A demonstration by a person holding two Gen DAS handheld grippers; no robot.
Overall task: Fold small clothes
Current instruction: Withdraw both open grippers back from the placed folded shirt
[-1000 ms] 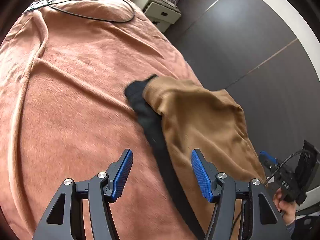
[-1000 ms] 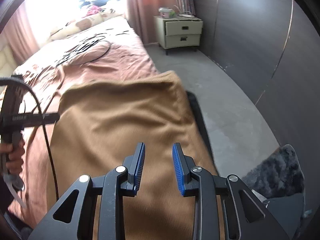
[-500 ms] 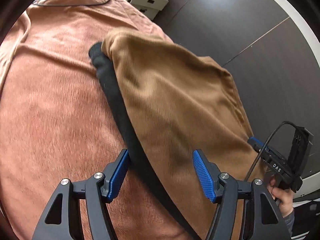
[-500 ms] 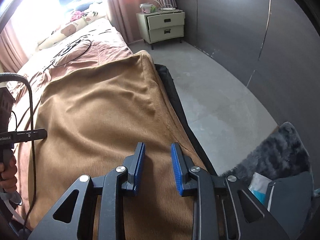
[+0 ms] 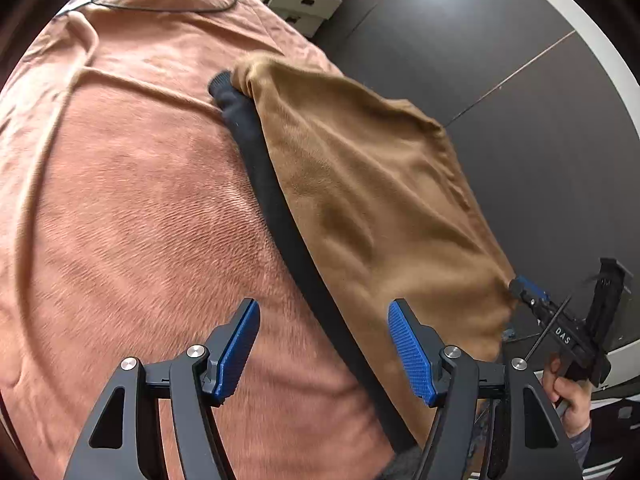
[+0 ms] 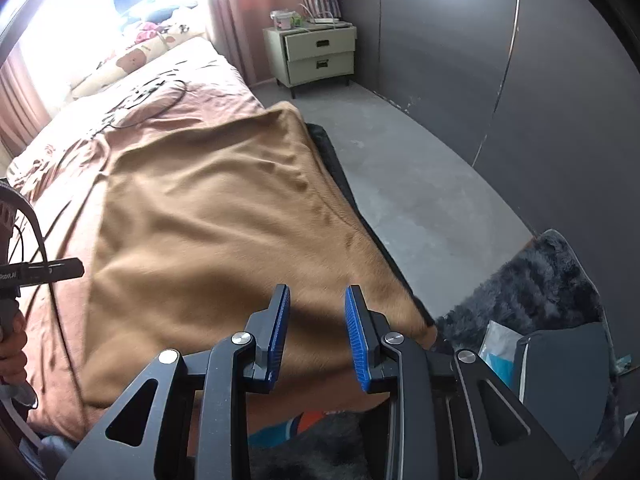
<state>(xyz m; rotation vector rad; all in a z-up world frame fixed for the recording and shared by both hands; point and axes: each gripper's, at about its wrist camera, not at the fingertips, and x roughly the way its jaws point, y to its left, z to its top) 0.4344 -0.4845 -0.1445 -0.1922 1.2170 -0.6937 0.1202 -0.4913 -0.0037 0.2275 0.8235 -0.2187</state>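
A tan garment [image 6: 224, 224] is lying spread out along the right edge of the bed [image 5: 132, 208], with a black piece of clothing [image 5: 276, 208] showing as a dark strip under its left side in the left wrist view. The left gripper [image 5: 324, 344] is hovering over that near left edge, its blue fingers wide apart and holding nothing. The right gripper [image 6: 316, 332] is sitting over the near right corner of the tan garment; its fingers are parted by a narrower gap, and no cloth is showing between them, though in the left wrist view its tip is touching the cloth's edge. This looks like the start of a fold: both tools are lining up on the near edge. The next move probably calls for lowering each gripper onto a near corner, closing on the cloth, perhaps both layers, and carrying that edge toward the far end. A cable [image 5: 168, 4] is lying on the far bed, and a nightstand [image 6: 316, 56] is standing beyond.
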